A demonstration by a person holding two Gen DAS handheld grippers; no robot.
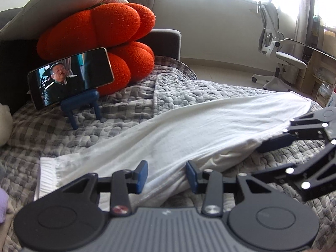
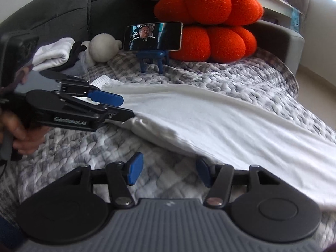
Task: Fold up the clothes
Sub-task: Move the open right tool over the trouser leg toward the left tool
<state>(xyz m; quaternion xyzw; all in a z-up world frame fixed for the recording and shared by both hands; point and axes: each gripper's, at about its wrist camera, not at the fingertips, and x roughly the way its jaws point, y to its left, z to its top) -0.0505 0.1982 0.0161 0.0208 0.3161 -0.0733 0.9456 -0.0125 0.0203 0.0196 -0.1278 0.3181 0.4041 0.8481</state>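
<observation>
Garment (image 2: 210,113) lies spread across quilt (image 2: 241,77) on sofa (image 2: 52,12). Behind garment, phone (image 2: 152,36) on stand (image 2: 152,59); two stacked pumpkin cushions (image 2: 212,21) right of and behind phone, pillow (image 1: 63,6) on top. Plush toy (image 2: 103,49) left of phone, folded clothes (image 2: 54,53) further left. Left gripper (image 1: 167,173) straddles garment's near edge; right gripper (image 2: 169,172) just before its edge, over quilt. Office chair (image 1: 277,48) on floor beyond sofa.

White garment (image 1: 189,121) across checked quilt (image 1: 130,96); left claw (image 1: 167,175) astride its folded edge, jaws apart.
</observation>
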